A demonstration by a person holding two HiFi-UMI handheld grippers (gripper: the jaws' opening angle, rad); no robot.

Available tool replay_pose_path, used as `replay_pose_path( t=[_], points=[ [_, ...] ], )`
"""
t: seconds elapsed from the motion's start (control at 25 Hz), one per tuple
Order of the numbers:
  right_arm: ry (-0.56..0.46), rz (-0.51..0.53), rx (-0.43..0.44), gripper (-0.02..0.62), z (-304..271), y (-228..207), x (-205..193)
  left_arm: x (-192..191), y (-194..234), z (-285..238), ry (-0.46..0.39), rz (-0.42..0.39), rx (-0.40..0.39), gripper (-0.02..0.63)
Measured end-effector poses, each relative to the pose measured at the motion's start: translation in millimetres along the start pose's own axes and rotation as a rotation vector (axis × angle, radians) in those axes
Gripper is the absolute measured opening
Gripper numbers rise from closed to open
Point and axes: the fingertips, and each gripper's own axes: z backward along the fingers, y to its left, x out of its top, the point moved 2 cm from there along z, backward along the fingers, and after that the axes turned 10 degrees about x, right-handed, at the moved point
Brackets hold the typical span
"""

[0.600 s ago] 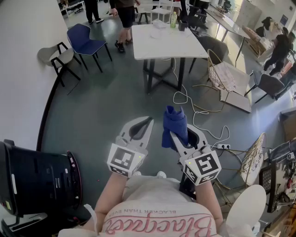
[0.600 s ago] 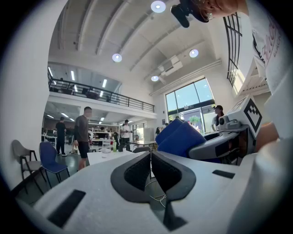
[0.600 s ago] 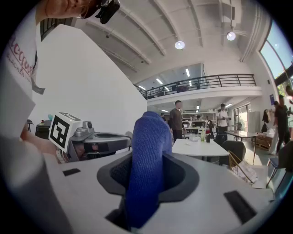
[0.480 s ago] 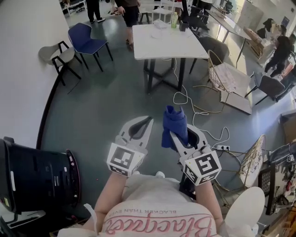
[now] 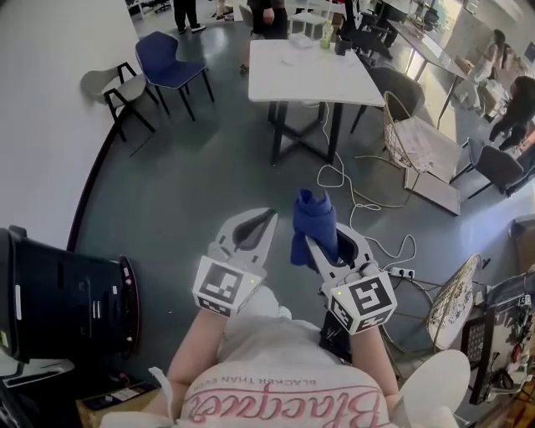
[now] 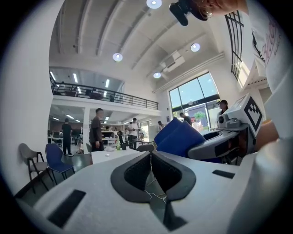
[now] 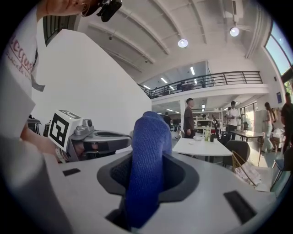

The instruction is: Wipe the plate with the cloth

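**View drifts; both grippers hold station short of the white table**

Since the earlier frames my head view has swung a little. The white table [image 5: 311, 71] now sits slightly further right in the picture, and the black bin [image 5: 67, 301], well to the table's near left, has slid lower. A person [image 5: 267, 17] who stood off the table's far left corner is now right behind its far edge. Neither gripper has shifted against the other.

From my seat, both tools hang side by side on the near side of the table, well apart from it, over the grey floor [image 5: 192, 184].

The left gripper [image 5: 269, 219] is clenched. In its own view the two dark pads meet along a thin seam with nothing caught in it.

The right gripper [image 5: 322, 241] is grasping the cloth [image 5: 316, 221]. This is a blue knitted wad pinched between the pads, standing up past the fingertips and pointing toward the table. In the right gripper view it fills the gap between the jaws and hangs down into the throat behind them.

A blue chair [image 5: 167, 58] stands off the table's left side. A white cable [image 5: 334, 177] loops over the floor from under the table toward the right gripper's side.
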Motion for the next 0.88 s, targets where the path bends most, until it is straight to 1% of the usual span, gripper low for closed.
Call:
replay_pose_path(
  t=[0.08,0.2,0.48,0.64,0.88],
  points=[
    [-0.006,-0.008,0.006,0.128,-0.4,-2.3,-0.8,-0.9,-1.3,-3.2,0.002,0.004,-0.002,0.005],
    [-0.009,-0.014,0.015,0.129,-2.5,-8.7,-1.8,-2.7,2.5,-12.6,0.002,0.034,0.003,0.005],
    [-0.014,-0.042,-0.004,0.129,-21.1,-40.3,-3.3,-11.8,19.9,-48.6,0.008,0.061,-0.015,0.005],
    [-0.011,-0.04,-0.011,0.129,-51.5,-60.4,0.8,-13.1,45.2,-75.8,0.0,0.059,-0.022,0.005],
    [-0.002,-0.031,-0.023,0.129,-109.7,-95.3,18.1,-9.1,99.2,-125.3,-0.013,0.077,-0.023,0.005]
  ],
)
